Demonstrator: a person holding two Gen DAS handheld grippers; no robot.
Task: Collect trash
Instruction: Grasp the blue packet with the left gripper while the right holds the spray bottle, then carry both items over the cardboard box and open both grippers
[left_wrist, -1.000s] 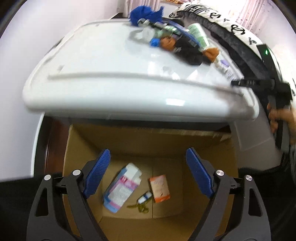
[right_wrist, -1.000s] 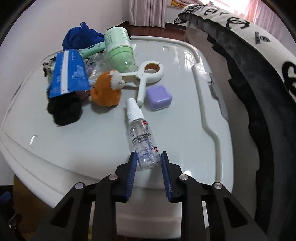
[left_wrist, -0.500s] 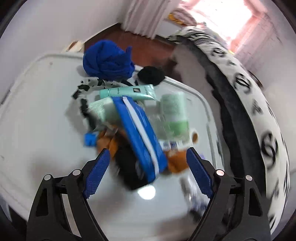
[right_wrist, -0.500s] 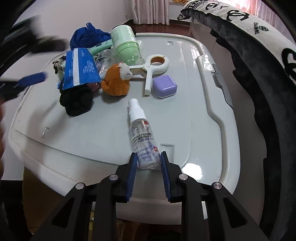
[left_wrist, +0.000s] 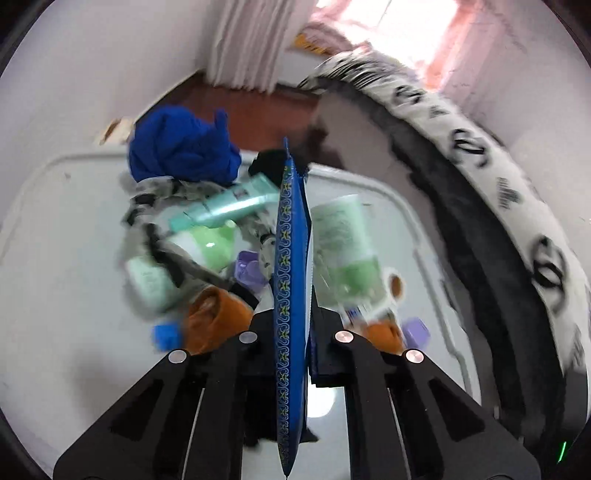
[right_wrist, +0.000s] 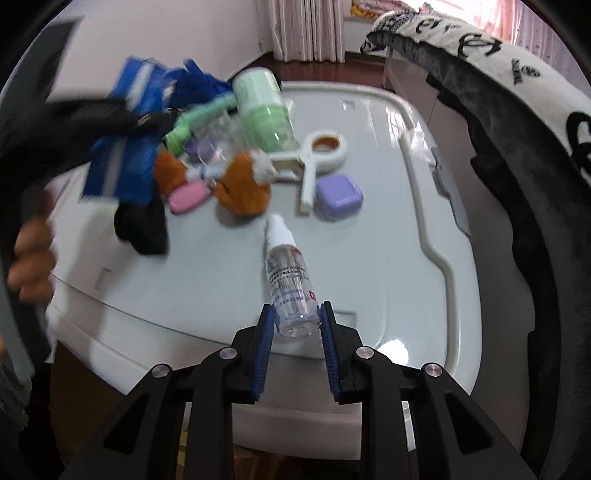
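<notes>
Over the desk (right_wrist: 369, 236), my left tool (left_wrist: 291, 332) pinches the blue wrapper (left_wrist: 290, 295), my right tool (right_wrist: 295, 325) grips the spray bottle (right_wrist: 290, 280); lift both straight, grips firm.

Right gripper (right_wrist: 296, 325) clamped on a clear spray bottle (right_wrist: 290, 277) lying on the white lid (right_wrist: 388, 229), purple case (right_wrist: 340, 196) beyond, left gripper (right_wrist: 122, 116) blurred over a blue wrapper (right_wrist: 125, 162), green bottle (right_wrist: 264, 110) lying behind

Between the left claw's (left_wrist: 291, 354) black arms sits a blue wrapper (left_wrist: 290, 302) edged with yellow-green stars. Between the right claw's (right_wrist: 295, 325) blue pads, a clear spray bottle (right_wrist: 290, 278), white-capped. Beyond it, a lilac case (right_wrist: 339, 195).
</notes>
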